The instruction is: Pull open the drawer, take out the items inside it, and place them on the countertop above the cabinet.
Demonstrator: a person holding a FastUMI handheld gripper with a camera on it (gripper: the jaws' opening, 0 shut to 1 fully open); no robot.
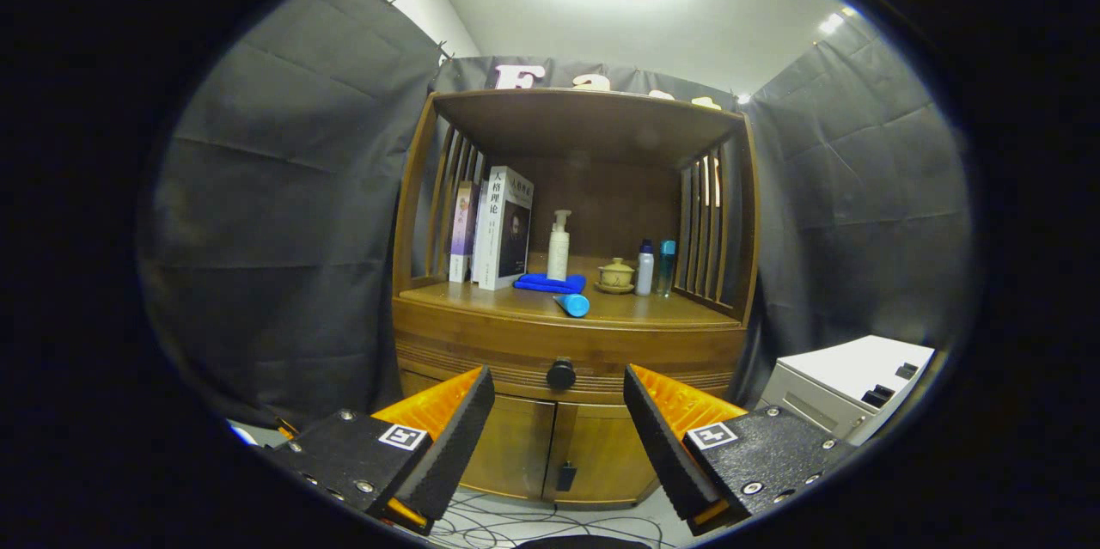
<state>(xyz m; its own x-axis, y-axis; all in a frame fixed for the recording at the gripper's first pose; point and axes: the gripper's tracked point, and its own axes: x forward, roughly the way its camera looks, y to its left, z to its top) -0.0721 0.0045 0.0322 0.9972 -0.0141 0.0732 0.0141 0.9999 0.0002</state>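
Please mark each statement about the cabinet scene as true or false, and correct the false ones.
1. The drawer is pulled open. False: it is closed, its knob flush at the front.
2. The gripper is open, holding nothing. True.
3. The blue cloth lies on the countertop. True.
4. The pump bottle lies on its side. False: it stands upright behind the cloth.
5. The books stand beside the small lidded cup. False: they stand at the opposite side.
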